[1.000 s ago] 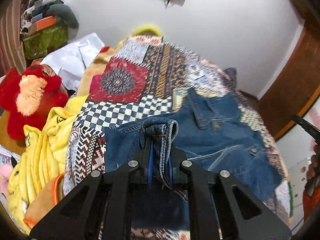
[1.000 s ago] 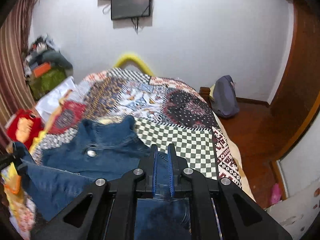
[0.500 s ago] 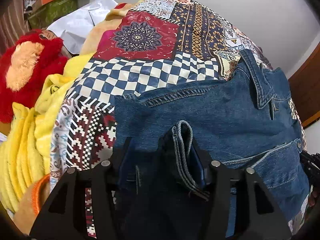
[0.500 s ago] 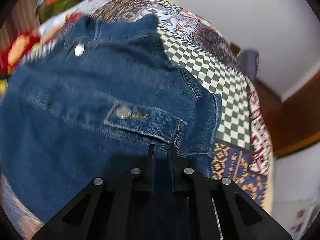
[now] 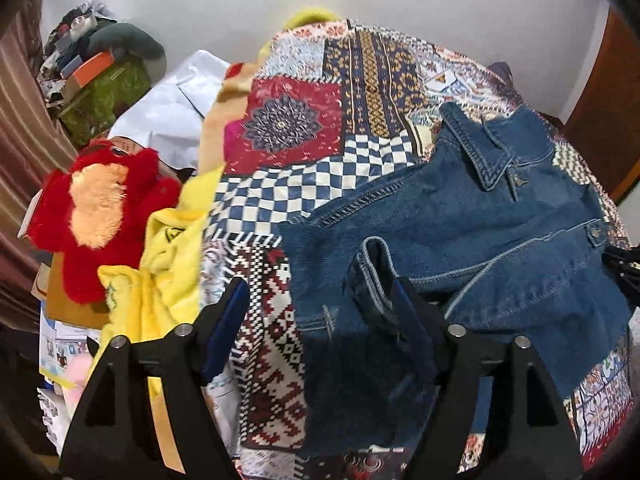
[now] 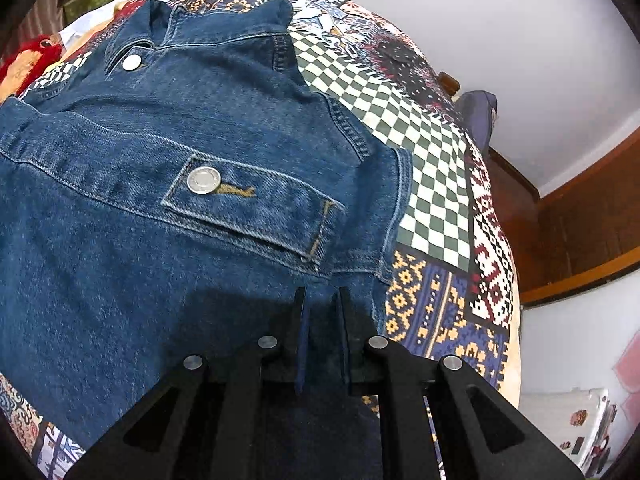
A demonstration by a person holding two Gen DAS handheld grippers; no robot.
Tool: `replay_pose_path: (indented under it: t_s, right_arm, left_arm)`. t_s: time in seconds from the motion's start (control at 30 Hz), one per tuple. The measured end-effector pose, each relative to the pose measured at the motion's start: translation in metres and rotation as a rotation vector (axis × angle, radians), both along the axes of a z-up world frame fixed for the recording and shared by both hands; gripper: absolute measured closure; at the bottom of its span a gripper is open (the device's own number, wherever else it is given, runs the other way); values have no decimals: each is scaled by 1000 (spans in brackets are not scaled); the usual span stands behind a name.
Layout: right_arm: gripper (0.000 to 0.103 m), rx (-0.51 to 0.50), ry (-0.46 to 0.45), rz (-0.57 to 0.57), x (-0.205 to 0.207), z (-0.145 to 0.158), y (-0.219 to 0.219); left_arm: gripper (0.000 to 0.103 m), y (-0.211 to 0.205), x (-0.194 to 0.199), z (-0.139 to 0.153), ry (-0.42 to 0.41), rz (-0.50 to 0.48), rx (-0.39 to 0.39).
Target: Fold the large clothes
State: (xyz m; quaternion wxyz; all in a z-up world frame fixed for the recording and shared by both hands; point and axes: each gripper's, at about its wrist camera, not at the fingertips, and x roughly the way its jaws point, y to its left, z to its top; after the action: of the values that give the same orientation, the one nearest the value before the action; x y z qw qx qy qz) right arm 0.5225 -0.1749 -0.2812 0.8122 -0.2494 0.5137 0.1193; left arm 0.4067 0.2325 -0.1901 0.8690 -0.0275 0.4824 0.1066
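Observation:
A blue denim jacket [image 5: 460, 232] lies spread, front up, on the patchwork bedspread [image 5: 304, 184]. My left gripper [image 5: 320, 300] hangs over the jacket's near left edge. Its jaws are opening, and a folded denim cuff [image 5: 372, 272] rests loose against the inside of the right finger [image 5: 404, 300]. In the right wrist view the denim jacket [image 6: 180, 140] fills the picture, its pocket flap and metal button [image 6: 203, 180] close ahead. My right gripper [image 6: 322, 300] is low on the cloth, shut on a thin fold of the jacket's near edge.
Left of the bed lie a red plush toy [image 5: 100, 208], a yellow blanket [image 5: 168, 264] and white cloth [image 5: 176, 108]. A cluttered green box [image 5: 104, 92] stands in the corner. Right of the bed are a dark bag [image 6: 478, 116] and wooden panelling [image 6: 580, 216].
The left jaws have gone from shut on the denim cuff to wide apart, and the cuff has dropped onto the jacket. The right gripper has sunk to the bed, laying the jacket flat.

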Motion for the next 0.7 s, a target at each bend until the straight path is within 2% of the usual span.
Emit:
replay_pose_path:
  t_s: [0.1,0.17,0.3,0.4,0.43,0.47,0.5,0.53,0.57,0.7]
  right_arm:
    - [95,-81,-9,-15,-4,1,-4]
    - [95,-109,-7,-15,-4,-3,-10]
    - [95,-18,37,-41,0,-1,-27]
    - [94,0,47,-42,2,-1,-29]
    - [84,-17,35,-34,1,-3,-28]
    - [62,-56,2,-34,0,-4,-28]
    - [48,-99,-41,-41,-2,-4,-28]
    - [26,-141,-88,-50,-3,-3,-30]
    - [23,-149,-114,-55,-4,-1,-33]
    - [23,-15,-77,-108,-2,16,-59]
  left_arm:
    - [22,3,-9,0,1,-12,-10]
    - [22,1,-15,-8,34,-33,-13]
    - [22,-9,-17,-35,113,-79,-8]
    - [22,-14,-15,-49,137,-100,-49]
    - [22,-15,-14,-52,138,-99,-63]
    - [22,-16,-11,-54,139,-97,-80]
    - [22,-16,-8,-57,140,-93,-96]
    - [22,-17,-4,-59,141,-91,-110]
    - [22,-16,1,-61,142,-88,-124]
    - [22,-19,22,-71,156,-79,-153]
